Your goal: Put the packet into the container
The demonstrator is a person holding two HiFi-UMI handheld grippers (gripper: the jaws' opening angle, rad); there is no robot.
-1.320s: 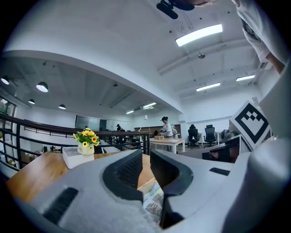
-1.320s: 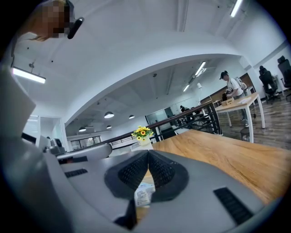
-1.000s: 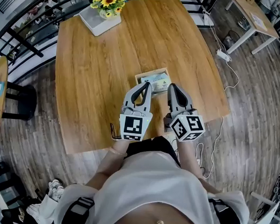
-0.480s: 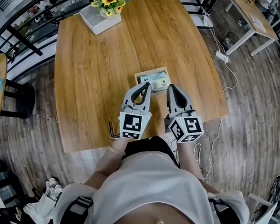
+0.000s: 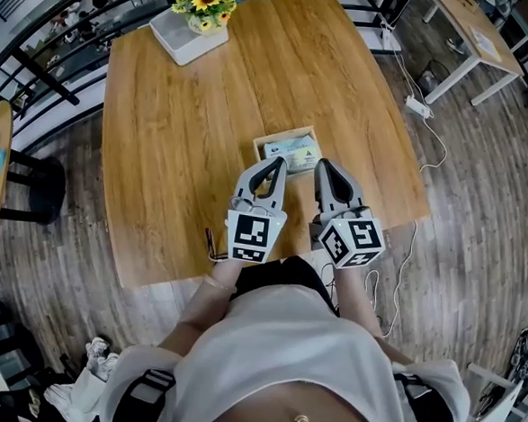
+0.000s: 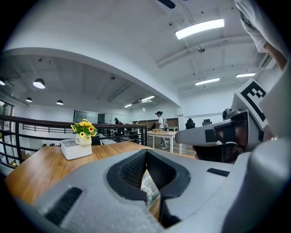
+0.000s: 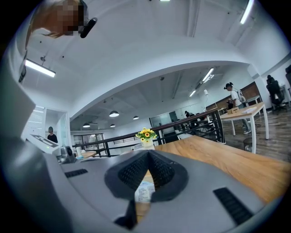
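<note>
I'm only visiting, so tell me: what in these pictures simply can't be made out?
Packet print: too small in head view; both gripper views show only a sliver past their own jaws.
Container near edge: head view, partly covered by the left gripper.
Dark object at the table edge: head view, too small to identify.

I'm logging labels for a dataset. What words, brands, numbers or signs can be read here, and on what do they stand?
No text here is readable.
Pale printed packet in the shallow wooden container: it carries print, but too small and blurred to read.
Left tool and right tool: black-and-white square patterns only, no words or numbers.
</note>
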